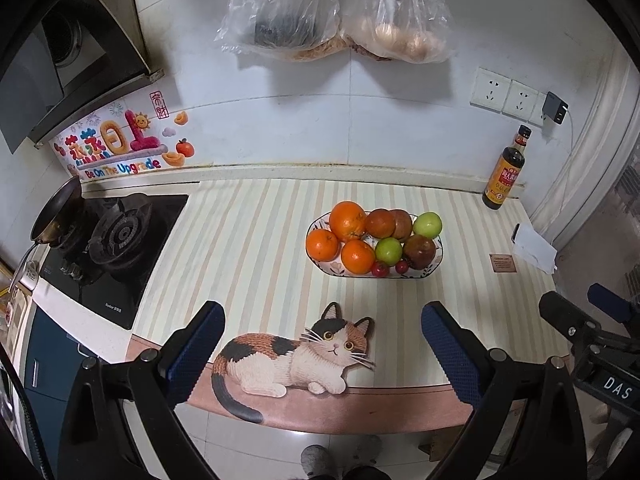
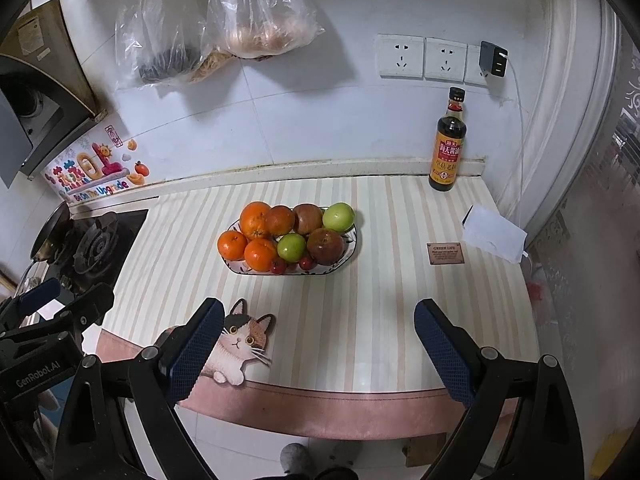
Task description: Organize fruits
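Observation:
A patterned oval plate [image 1: 316,227] [image 2: 352,240] on the striped counter mat holds oranges [image 1: 348,221] [image 2: 256,220], two green apples [image 1: 389,251] [image 2: 292,247], red-brown apples [image 1: 419,251] [image 2: 326,246] and small red fruits [image 1: 380,269] [image 2: 278,266]. My left gripper [image 1: 322,312] is open and empty, held back over the mat's front edge, short of the plate. My right gripper [image 2: 318,308] is open and empty, also short of the plate. The right gripper shows at the left wrist view's right edge [image 1: 580,312]. The left gripper shows at the right wrist view's left edge [image 2: 68,304].
A gas hob [image 1: 116,236] with a pan [image 1: 58,212] lies left. A soy sauce bottle [image 1: 505,170] [image 2: 448,144] stands at the back right by the wall. A white box [image 1: 534,246] [image 2: 494,238] and a small card [image 2: 445,253] lie right. Plastic bags [image 1: 336,12] hang on the wall.

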`<state>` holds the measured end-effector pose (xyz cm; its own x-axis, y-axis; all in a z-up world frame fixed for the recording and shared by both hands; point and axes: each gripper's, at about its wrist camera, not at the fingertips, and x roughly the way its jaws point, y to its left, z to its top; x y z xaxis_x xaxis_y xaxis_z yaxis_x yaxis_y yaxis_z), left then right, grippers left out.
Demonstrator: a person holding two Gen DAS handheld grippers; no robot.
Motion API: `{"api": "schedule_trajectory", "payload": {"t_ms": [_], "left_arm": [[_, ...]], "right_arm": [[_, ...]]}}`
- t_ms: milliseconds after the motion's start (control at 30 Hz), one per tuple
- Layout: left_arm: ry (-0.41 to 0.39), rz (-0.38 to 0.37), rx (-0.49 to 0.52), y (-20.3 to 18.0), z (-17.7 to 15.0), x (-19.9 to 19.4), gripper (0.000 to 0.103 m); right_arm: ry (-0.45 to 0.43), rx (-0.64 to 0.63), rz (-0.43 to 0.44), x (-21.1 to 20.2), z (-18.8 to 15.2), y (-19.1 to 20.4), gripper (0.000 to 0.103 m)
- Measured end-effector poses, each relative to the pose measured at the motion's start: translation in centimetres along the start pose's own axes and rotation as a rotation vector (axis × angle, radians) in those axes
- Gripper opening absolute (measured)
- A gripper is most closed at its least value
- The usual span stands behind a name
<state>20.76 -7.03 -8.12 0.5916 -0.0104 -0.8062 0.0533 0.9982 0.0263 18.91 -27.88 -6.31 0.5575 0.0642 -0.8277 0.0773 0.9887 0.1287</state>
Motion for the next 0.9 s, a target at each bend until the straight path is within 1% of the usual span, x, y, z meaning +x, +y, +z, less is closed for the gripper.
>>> {"api": "schedule_trajectory", "payload": {"t_ms": [467,900], "left_arm": [[-0.032,0.017,-0.001,0.1,0.1,-1.2,0.101],[-0.024,0.012,0.002,0.5,-0.5,-1.5,0.101]], "right_arm": [[-0.010,-0.009,-0.009,-0.8,0.0,0.1,0.098],[-0.007,-0.013,-0.011,-1.2,0.0,0.0,0.098]]}}
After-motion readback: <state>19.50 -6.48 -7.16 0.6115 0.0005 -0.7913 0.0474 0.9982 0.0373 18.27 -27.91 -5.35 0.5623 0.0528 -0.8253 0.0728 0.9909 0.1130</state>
